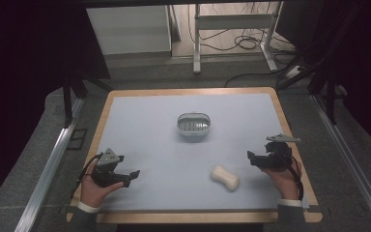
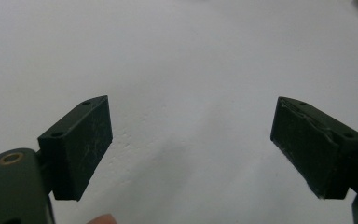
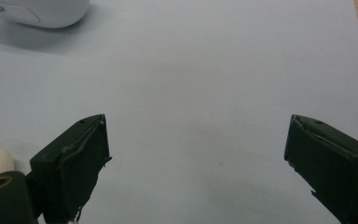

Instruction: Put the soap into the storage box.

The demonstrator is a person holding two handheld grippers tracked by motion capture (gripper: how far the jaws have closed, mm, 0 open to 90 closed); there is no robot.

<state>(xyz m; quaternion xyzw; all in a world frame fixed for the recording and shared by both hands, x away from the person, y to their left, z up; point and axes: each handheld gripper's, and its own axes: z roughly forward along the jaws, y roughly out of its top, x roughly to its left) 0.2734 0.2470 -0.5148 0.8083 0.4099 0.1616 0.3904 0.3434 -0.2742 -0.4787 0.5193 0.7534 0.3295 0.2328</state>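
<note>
A: How did the right gripper (image 1: 254, 159) stand?

B: Its jaws were spread wide with nothing between them, low over the blue mat (image 1: 149, 135) near the right edge. The left gripper (image 1: 131, 176) was the same at the other side: jaws apart, bare mat between them.

A: And the soap?

B: The cream soap bar (image 1: 225, 177) lay flat on the mat just beside the right gripper, toward the person. The soap dish (image 1: 193, 126) sat well apart, farther back at mid-table, with a ridged insert inside.

A: What could have gone wrong from there?

B: The bar looked smooth and rounded, waisted in the middle. I judged that a grip across a bulging end could have squeezed it out sideways. Coming in too low might also have shoved it along the mat.
</note>
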